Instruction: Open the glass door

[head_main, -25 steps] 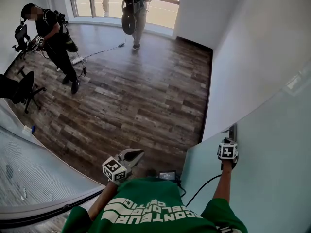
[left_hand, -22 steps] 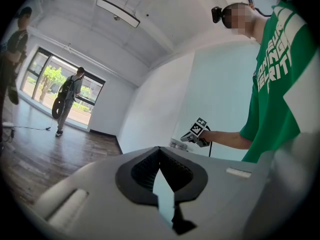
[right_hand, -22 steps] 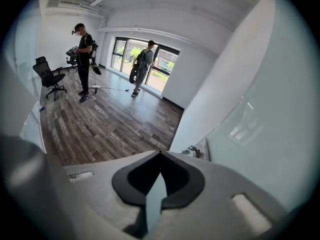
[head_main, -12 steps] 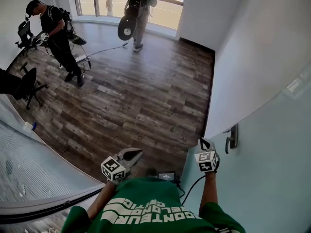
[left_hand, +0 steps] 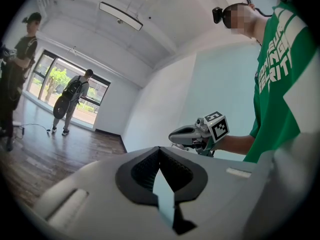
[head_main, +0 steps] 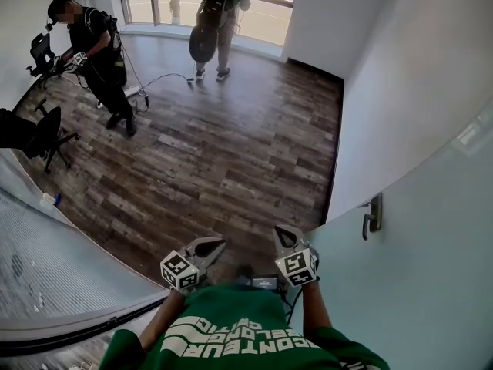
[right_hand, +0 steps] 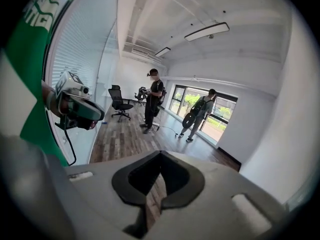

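**Both grippers closed and empty; door handle not touched.**

We find the right gripper (head_main: 283,234) with its jaws together and nothing between them, held before the chest and clear of the door (head_main: 416,276). The left gripper (head_main: 215,245) sits just beside it, its jaws likewise together and empty, pointing out over the floor (head_main: 223,160). The door, a frosted pane, stands at our right. Its handle (head_main: 373,215) is near the pane's edge, apart from both grippers. A person (head_main: 98,56) and a second person (head_main: 220,18) stand well off, near the window (head_main: 266,20).
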The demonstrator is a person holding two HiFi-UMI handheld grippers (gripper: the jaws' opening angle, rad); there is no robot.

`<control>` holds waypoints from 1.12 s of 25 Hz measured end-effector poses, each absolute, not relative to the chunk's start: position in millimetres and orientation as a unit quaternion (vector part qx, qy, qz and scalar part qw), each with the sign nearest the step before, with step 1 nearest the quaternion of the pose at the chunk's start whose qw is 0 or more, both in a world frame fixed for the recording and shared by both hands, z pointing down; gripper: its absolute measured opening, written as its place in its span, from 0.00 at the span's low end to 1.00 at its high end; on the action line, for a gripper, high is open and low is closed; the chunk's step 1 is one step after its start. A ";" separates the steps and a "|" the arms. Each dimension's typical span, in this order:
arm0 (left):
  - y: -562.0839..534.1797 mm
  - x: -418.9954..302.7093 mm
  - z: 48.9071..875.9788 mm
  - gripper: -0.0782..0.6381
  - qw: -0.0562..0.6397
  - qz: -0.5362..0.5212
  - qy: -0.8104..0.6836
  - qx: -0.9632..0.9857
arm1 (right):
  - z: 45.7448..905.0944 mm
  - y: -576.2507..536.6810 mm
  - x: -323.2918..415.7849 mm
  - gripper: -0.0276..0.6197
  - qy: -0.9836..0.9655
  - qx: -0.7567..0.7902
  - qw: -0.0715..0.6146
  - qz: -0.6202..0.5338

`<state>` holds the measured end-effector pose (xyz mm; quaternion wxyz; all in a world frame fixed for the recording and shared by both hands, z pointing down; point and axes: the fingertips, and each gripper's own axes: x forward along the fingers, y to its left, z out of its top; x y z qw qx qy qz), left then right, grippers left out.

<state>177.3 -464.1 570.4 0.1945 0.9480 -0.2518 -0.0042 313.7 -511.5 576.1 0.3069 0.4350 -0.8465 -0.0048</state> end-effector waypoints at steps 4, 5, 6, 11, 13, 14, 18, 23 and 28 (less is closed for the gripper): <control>-462.4 173.2 570.3 0.12 0.194 -0.005 -0.253 0.948 | 577.8 -504.7 300.4 0.03 -0.854 0.423 0.302 0.003; -462.2 173.3 570.2 0.12 0.194 -0.006 -0.252 0.948 | 578.2 -503.4 299.8 0.03 -0.855 0.422 0.302 0.005; -462.1 173.9 570.0 0.12 0.194 -0.006 -0.251 0.948 | 578.8 -502.0 300.0 0.03 -0.855 0.421 0.302 0.006; -461.9 174.2 569.6 0.12 0.193 -0.008 -0.250 0.949 | 583.0 -497.7 301.5 0.03 -0.857 0.415 0.306 0.006; -461.8 173.7 569.9 0.12 0.193 -0.009 -0.251 0.949 | 583.3 -497.1 302.0 0.03 -0.856 0.416 0.307 0.006; -462.0 173.9 570.2 0.12 0.193 -0.009 -0.251 0.949 | 583.2 -497.1 302.3 0.03 -0.856 0.416 0.307 0.006; -464.5 176.3 570.6 0.12 0.193 -0.006 -0.249 0.949 | 585.1 -498.8 304.5 0.03 -0.854 0.417 0.310 0.008; -467.9 177.8 569.1 0.12 0.192 -0.007 -0.247 0.950 | 584.8 -501.0 306.8 0.03 -0.854 0.420 0.307 0.012; -469.2 179.3 570.2 0.12 0.192 -0.004 -0.247 0.950 | 585.6 -501.4 308.7 0.03 -0.853 0.422 0.307 0.015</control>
